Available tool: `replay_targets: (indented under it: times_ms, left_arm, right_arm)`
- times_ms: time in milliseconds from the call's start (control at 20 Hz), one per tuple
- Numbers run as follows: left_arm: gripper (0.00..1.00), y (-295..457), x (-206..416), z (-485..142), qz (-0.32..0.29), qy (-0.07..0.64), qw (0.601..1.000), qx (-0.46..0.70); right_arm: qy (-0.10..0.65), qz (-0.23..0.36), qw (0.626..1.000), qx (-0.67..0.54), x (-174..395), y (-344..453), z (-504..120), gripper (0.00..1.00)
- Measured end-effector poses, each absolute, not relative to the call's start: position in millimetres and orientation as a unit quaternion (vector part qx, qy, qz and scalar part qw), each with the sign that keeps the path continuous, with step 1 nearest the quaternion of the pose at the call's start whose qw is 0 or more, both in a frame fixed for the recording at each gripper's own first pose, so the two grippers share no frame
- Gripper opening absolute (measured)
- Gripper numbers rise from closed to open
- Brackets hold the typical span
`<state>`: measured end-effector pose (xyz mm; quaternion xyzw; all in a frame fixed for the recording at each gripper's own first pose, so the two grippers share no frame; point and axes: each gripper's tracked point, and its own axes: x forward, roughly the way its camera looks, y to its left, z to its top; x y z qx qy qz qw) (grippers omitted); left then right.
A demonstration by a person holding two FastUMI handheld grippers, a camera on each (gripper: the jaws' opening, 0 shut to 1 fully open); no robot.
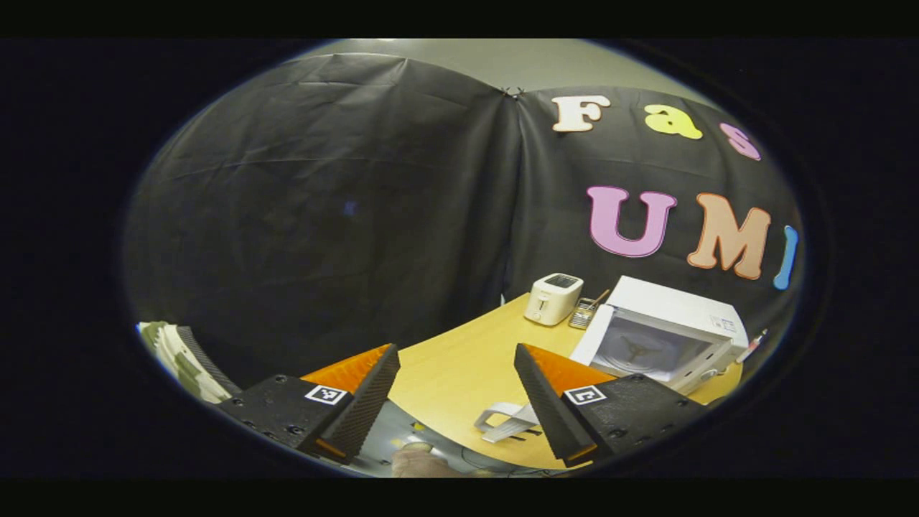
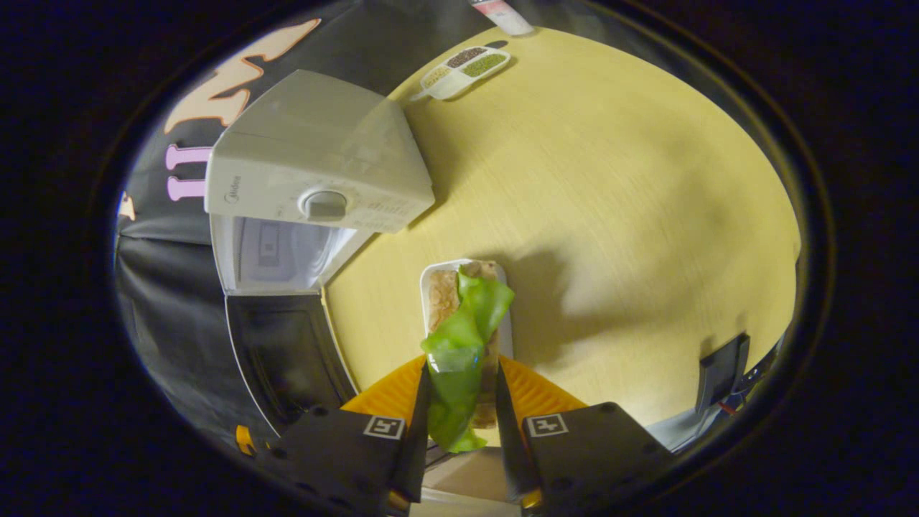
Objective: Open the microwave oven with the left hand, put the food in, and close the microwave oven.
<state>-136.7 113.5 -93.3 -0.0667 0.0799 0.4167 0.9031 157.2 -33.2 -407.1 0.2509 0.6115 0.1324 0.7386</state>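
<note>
White boxy microwave oven [image 2: 316, 172] on pale wooden table [image 2: 610, 179], door [image 2: 287, 359] swung open. Right gripper [image 2: 459, 424] clamps white tray of food with green leaf [image 2: 463, 323] beside it. Left gripper [image 1: 456, 402] spread wide, holding nothing.

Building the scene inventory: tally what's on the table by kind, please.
Microwave oven, door open: 1
Toaster: 1
Food tray with green leaf, between the right gripper fingers: 1
Divided dish of grains: 1
Small holder with utensils: 1
Total: 5
</note>
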Motion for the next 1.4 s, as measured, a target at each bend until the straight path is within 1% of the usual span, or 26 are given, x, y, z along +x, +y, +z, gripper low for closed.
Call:
replay_targets:
  times_ms: [50, 150, 200, 250, 300, 350, 400, 450, 500, 600, 650, 700, 750, 800, 850, 950, 1000, 1250, 1300, 1400]
  left_arm:
    - [0.94, 113.2, -131.7, -92.8, 0.414, 0.083, 0.904, -0.063]
    - [0.94, 112.1, -123.8, -92.2, 0.406, 0.09, 0.908, -0.057]
    - [0.94, 111.4, -120.8, -92.7, 0.402, 0.094, 0.909, -0.054]
    - [0.94, 111.9, -116.6, -91.2, 0.398, 0.092, 0.911, -0.05]
    - [0.94, 112.7, -111.9, -89.3, 0.393, 0.089, 0.914, -0.05]
    - [0.94, 113.0, -106.8, -89.8, 0.387, 0.089, 0.916, -0.05]
    - [0.94, 113.2, -102.7, -91.4, 0.38, 0.088, 0.919, -0.051]
    - [0.94, 115.2, -98.7, -91.7, 0.374, 0.088, 0.922, -0.052]
    - [0.9, 118.3, -95.0, -94.0, 0.369, 0.09, 0.924, -0.053]
    - [0.9, 125.5, -87.6, -98.3, 0.357, 0.096, 0.928, -0.053]
    - [0.94, 131.7, -83.0, -99.5, 0.35, 0.097, 0.93, -0.05]
    - [0.94, 137.7, -79.0, -100.6, 0.343, 0.098, 0.933, -0.048]
    - [0.94, 144.3, -74.8, -101.8, 0.337, 0.099, 0.935, -0.049]
    - [0.9, 150.1, -70.3, -104.7, 0.33, 0.101, 0.937, -0.051]
    - [0.94, 155.5, -65.1, -107.2, 0.321, 0.103, 0.94, -0.055]
    - [0.94, 168.7, -55.7, -114.3, 0.307, 0.108, 0.944, -0.06]
    - [0.9, 174.5, -52.8, -117.7, 0.301, 0.112, 0.945, -0.06]
    - [0.9, 197.9, -36.1, -128.0, 0.266, 0.129, 0.953, -0.059]
    - [0.94, 202.3, -33.6, -130.3, 0.26, 0.131, 0.955, -0.059]
    - [0.94, 207.3, -28.3, -136.7, 0.249, 0.138, 0.957, -0.058]
  right_arm:
    - [0.608, 0.134, 0.741, 0.25, 156.6, -33.0, -405.2, 0.47]
    - [0.595, 0.13, 0.751, 0.256, 160.6, -32.2, -406.0, 0.47]
    - [0.586, 0.109, 0.755, 0.275, 161.0, -36.8, -398.7, 0.31]
    - [0.579, 0.102, 0.754, 0.294, 163.3, -36.3, -396.1, 0.3]
    - [0.574, 0.106, 0.754, 0.302, 163.6, -37.3, -393.3, 0.24]
    - [0.566, 0.112, 0.758, 0.303, 164.2, -37.3, -390.5, 0.3]
    - [0.559, 0.119, 0.763, 0.303, 164.0, -34.9, -388.0, 0.23]
    - [0.551, 0.123, 0.766, 0.307, 165.1, -32.0, -382.8, 0.3]
    - [0.543, 0.122, 0.768, 0.316, 164.4, -29.8, -376.3, 0.3]
    - [0.527, 0.115, 0.772, 0.336, 167.0, -25.6, -361.7, 0.3]
    - [0.518, 0.11, 0.777, 0.341, 167.7, -24.6, -355.4, 0.23]
    - [0.51, 0.101, 0.782, 0.344, 167.3, -23.8, -349.0, 0.3]
    - [0.502, 0.095, 0.786, 0.347, 167.2, -21.5, -342.7, 0.3]
    - [0.493, 0.094, 0.791, 0.351, 167.1, -15.5, -332.9, 0.3]
    - [0.482, 0.097, 0.793, 0.359, 167.1, -5.8, -324.3, 0.3]
    - [0.464, 0.113, 0.793, 0.377, 165.4, 21.2, -307.0, 0.3]
    - [0.456, 0.122, 0.793, 0.385, 163.8, 37.0, -299.3, 0.3]
    - [0.434, 0.166, 0.787, 0.406, 152.0, 124.1, -280.5, 0.3]
    - [0.427, 0.176, 0.784, 0.414, 149.8, 141.9, -277.4, 0.3]
    - [0.414, 0.19, 0.778, 0.433, 146.5, 173.8, -271.4, 0.3]
